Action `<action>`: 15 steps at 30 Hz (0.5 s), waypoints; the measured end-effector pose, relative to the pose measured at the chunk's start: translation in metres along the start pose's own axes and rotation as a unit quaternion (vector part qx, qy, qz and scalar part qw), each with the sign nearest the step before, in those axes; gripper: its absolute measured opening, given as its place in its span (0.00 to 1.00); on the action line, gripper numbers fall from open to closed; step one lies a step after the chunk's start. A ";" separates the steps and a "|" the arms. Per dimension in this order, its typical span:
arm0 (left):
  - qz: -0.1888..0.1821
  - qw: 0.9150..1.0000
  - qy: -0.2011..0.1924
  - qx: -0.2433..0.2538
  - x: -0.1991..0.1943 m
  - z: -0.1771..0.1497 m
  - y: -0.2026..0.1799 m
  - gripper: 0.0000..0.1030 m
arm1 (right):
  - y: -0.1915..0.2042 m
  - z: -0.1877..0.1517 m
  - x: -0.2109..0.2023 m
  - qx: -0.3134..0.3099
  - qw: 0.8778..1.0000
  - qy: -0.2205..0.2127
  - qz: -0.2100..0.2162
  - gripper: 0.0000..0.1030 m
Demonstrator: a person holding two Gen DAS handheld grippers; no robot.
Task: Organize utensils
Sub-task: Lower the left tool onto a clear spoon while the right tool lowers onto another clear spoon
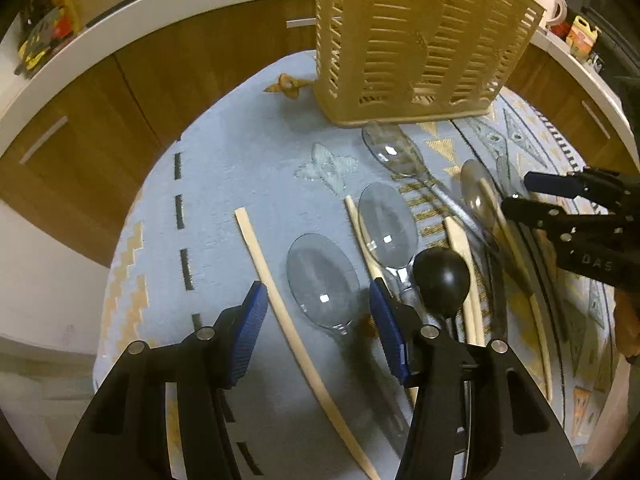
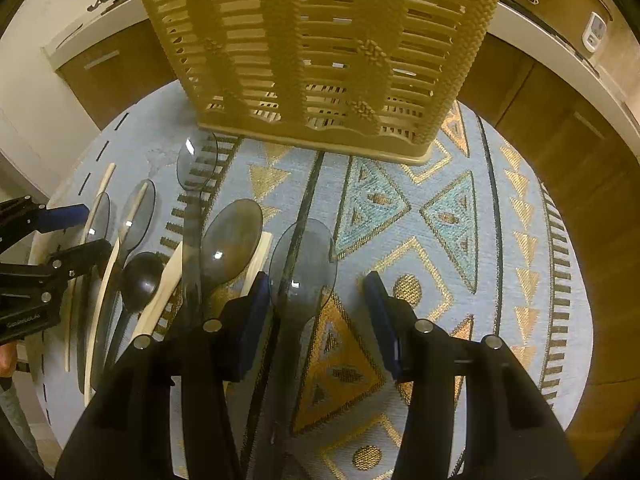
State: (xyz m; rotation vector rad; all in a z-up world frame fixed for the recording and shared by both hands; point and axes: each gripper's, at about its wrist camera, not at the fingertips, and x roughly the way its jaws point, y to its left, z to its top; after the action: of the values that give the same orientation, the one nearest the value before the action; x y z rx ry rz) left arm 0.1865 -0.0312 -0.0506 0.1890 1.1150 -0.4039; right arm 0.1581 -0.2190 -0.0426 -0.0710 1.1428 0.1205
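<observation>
A beige slotted utensil basket (image 1: 420, 40) (image 2: 320, 48) stands upright at the far side of the cloth. Several clear grey spoons, cream sticks and a black spoon (image 1: 440, 276) (image 2: 142, 280) lie side by side in front of it. My left gripper (image 1: 318, 332) hangs open above a cream stick (image 1: 276, 292) and a clear spoon (image 1: 322, 280), its pads touching neither. My right gripper (image 2: 318, 320) is open over another clear spoon (image 2: 302, 256), whose handle runs down between the fingers near the left pad. Each gripper also shows in the other view, the right gripper (image 1: 518, 192) and the left gripper (image 2: 94, 229).
A blue cloth (image 2: 460, 220) with gold and teal triangles covers the round table. Wooden cabinets under a white counter (image 1: 120, 12) curve around the far side. A small wooden piece (image 1: 286, 86) lies left of the basket. A white mug (image 1: 554, 0) stands on the counter.
</observation>
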 end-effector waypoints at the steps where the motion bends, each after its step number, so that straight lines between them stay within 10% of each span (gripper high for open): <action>1: -0.003 1.000 -0.002 -0.006 0.001 0.003 0.002 0.48 | 0.001 0.001 0.001 0.000 1.000 0.001 -0.001 0.45; 15: -0.012 1.000 -0.006 -0.011 0.001 -0.001 0.008 0.28 | 0.005 0.010 0.007 -0.011 1.000 -0.009 -0.003 0.44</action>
State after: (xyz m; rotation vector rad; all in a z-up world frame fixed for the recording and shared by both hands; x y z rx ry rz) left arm 0.1895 -0.0235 -0.0519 0.1530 1.1095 -0.4137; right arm 0.1689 -0.2124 -0.0451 -0.0919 1.1231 0.1283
